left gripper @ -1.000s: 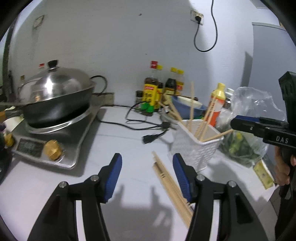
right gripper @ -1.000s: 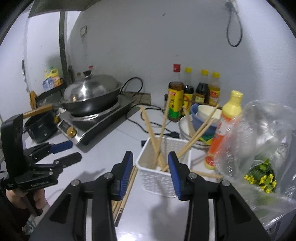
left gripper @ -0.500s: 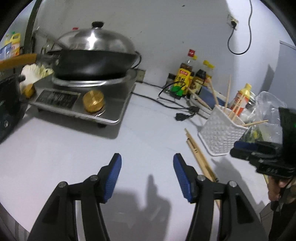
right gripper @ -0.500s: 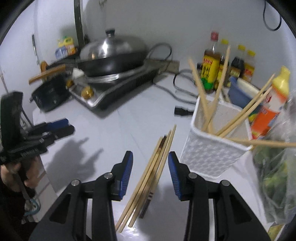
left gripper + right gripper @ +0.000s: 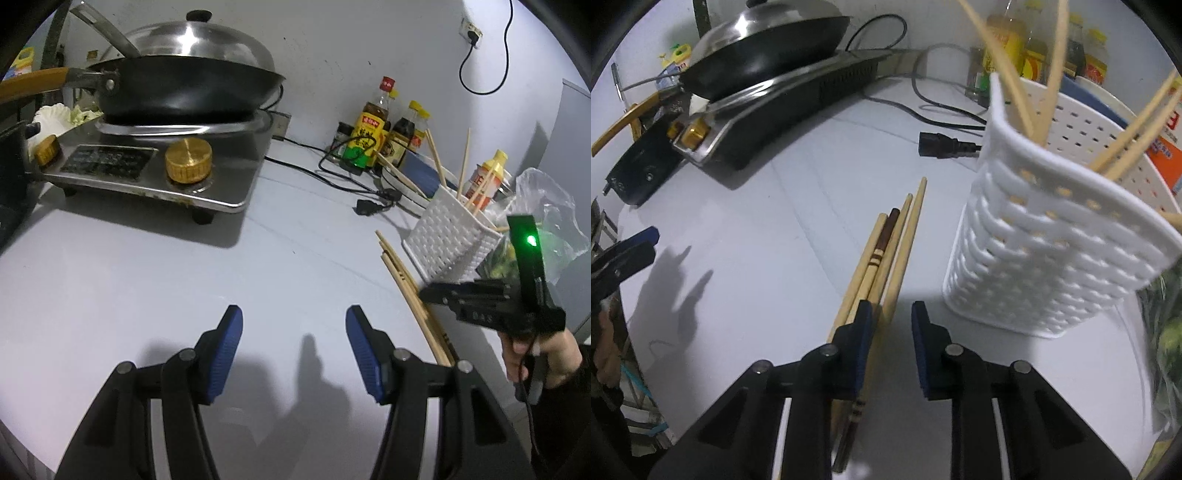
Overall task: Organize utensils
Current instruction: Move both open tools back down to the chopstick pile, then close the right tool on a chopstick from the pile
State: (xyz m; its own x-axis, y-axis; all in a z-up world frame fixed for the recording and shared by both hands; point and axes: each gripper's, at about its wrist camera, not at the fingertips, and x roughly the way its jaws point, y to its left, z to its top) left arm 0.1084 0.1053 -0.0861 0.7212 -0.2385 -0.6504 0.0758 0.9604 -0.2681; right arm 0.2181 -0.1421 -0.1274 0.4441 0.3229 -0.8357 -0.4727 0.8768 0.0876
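**kitchenbot_fan:** Pale grey countertop [image 5: 783,236], pretty crowded. Black wok on the steel induction cooker [image 5: 159,173] far left, white woven plastic utensil basket [image 5: 1045,254] just right of the loose bamboo chopsticks [image 5: 886,258].

**umi_tinkerer:** Right gripper [image 5: 888,325] is closing over that bundle's right edge; it'll probably scatter the rest. Basket's leaning sticks crowd the drop-in. Left gripper [image 5: 293,347] hangs open, empty.

We are viewing a pale wall [image 5: 332,55] filling the upper frame, a socket [image 5: 471,28] at upper right trailing a black cable [image 5: 491,74], and a white countertop [image 5: 184,277] catching hard shadows below.
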